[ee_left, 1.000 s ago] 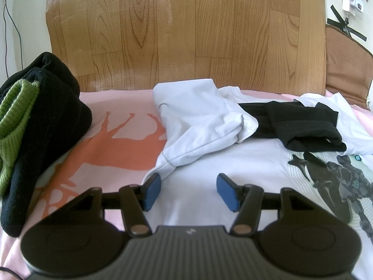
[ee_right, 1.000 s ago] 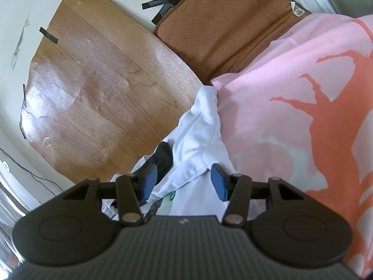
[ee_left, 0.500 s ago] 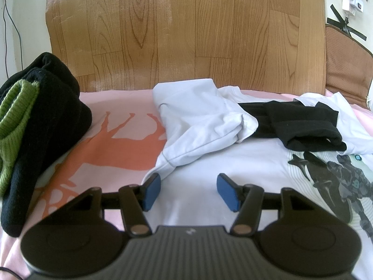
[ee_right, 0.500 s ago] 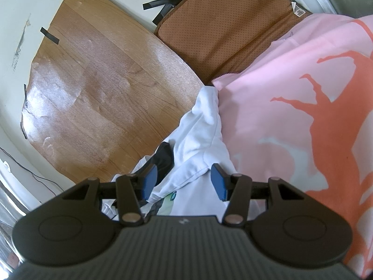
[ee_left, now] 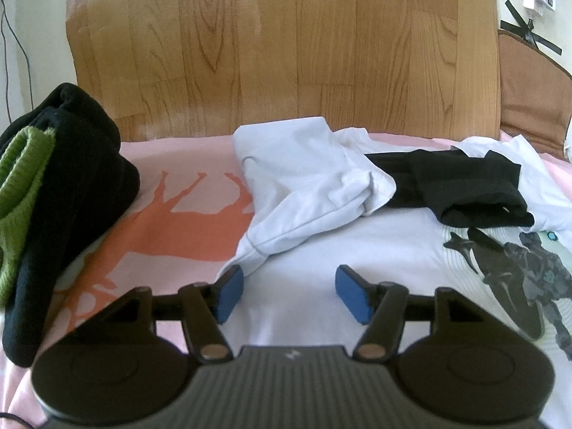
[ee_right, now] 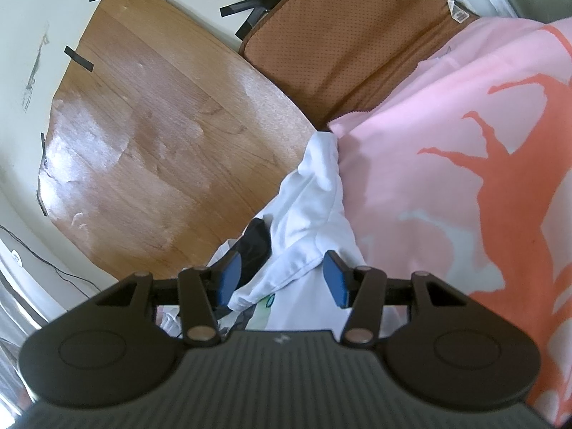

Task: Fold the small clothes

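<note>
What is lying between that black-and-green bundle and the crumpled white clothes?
Only the pink sheet with its orange animal print, seen in the left wrist view.

White T-shirt [ee_left: 321, 193] printed with a grey-black robot figure [ee_left: 529, 268]; black garment [ee_left: 475, 186] laid on it. Pink bed sheet [ee_left: 171, 164] patterned with orange giraffes. Left of the shirt, a black and green knit [ee_left: 43, 186]. Gripper pads [ee_left: 352, 293] coloured blue.

Pink bed sheet [ee_left: 186, 164] with orange print, white t-shirt [ee_left: 307, 193] spread on it, black-green knit pile [ee_left: 53, 186] at left
</note>
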{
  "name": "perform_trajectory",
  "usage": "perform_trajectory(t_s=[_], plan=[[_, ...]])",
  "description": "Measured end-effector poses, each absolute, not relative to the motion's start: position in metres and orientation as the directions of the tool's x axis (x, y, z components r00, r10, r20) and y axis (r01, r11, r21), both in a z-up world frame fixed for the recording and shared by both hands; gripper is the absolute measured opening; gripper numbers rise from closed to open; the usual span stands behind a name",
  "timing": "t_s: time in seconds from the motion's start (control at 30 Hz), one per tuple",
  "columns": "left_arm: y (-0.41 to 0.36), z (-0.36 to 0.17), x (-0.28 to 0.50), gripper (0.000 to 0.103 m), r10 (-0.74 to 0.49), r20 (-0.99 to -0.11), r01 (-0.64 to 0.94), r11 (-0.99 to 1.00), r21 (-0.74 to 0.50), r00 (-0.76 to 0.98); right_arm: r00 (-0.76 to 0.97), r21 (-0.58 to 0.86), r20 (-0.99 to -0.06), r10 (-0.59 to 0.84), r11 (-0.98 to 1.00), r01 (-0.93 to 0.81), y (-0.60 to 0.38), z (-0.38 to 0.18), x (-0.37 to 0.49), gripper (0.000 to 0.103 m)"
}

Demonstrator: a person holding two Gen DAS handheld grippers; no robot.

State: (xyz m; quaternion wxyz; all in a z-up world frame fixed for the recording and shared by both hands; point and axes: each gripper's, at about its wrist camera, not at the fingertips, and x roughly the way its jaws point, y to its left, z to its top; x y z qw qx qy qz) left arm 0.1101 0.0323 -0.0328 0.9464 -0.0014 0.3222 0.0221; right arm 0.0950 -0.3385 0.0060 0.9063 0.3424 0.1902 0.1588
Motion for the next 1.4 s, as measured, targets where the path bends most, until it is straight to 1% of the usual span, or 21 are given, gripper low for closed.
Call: perform_trajectory(t_s=[0.1, 0.17, 0.27, 0.43, 0.57, 0.67, 0.83, 0.93, 1.07, 1.2, 1.3, 1.4], plan=[[0.031, -0.030, 0.105, 0.059, 0.055, -0.613, -0.047, 0.998, 0.028, 0.788, 0.876, 0.686, -0.232, 0.423, 0.709, -0.161, -0.339, 0.005, 0.095, 0.055], [0.030, -0.025, 0.089, 0.060, 0.047, -0.587, -0.032, 0.999, 0.035, 0.808, 0.875, 0.689, -0.229, 0.426, 0.706, -0.164, -0.339, 0.005, 0.095, 0.055], [0.034, -0.014, 0.048, 0.062, 0.009, -0.532, 0.019, 0.999, 0.046, 0.846, 0.872, 0.688, -0.230, 0.431, 0.706, -0.167, -0.338, 0.005, 0.096, 0.055], [0.053, -0.012, -0.022, 0.066, -0.022, -0.511, 0.042, 0.999, 0.029, 0.859, 0.873, 0.690, -0.233, 0.429, 0.706, -0.163, -0.339, 0.005, 0.095, 0.055], [0.063, -0.010, -0.073, 0.074, -0.022, -0.460, 0.051, 0.997, 0.052, 0.888, 0.872, 0.682, -0.245, 0.423, 0.715, -0.155, -0.338, 0.005, 0.096, 0.055], [0.070, -0.008, -0.092, 0.075, -0.040, -0.434, 0.052, 0.998, 0.017, 0.900, 0.873, 0.666, -0.262, 0.411, 0.732, -0.144, -0.336, 0.005, 0.097, 0.055], [0.073, -0.012, -0.085, 0.075, -0.033, -0.409, 0.031, 0.999, -0.011, 0.912, 0.873, 0.626, -0.302, 0.382, 0.771, -0.121, -0.331, 0.006, 0.098, 0.055], [0.071, -0.015, -0.077, 0.075, -0.008, -0.392, 0.002, 1.000, -0.014, 0.920, 0.873, 0.609, -0.321, 0.368, 0.786, -0.107, -0.329, 0.005, 0.099, 0.055], [0.068, -0.021, -0.062, 0.075, -0.005, -0.405, -0.005, 1.000, -0.024, 0.914, 0.872, 0.600, -0.346, 0.348, 0.796, -0.080, -0.329, 0.004, 0.102, 0.053], [0.067, -0.025, -0.055, 0.075, -0.036, -0.395, 0.022, 0.999, -0.040, 0.918, 0.872, 0.574, -0.358, 0.334, 0.815, -0.077, -0.326, 0.004, 0.102, 0.053], [0.068, -0.030, -0.048, 0.075, -0.044, -0.429, 0.023, 0.998, -0.054, 0.902, 0.870, 0.575, -0.359, 0.339, 0.814, -0.080, -0.327, 0.004, 0.103, 0.054], [0.074, -0.032, -0.047, 0.075, -0.056, -0.439, 0.019, 0.996, -0.087, 0.897, 0.868, 0.601, -0.350, 0.352, 0.795, -0.080, -0.330, 0.002, 0.104, 0.054]])
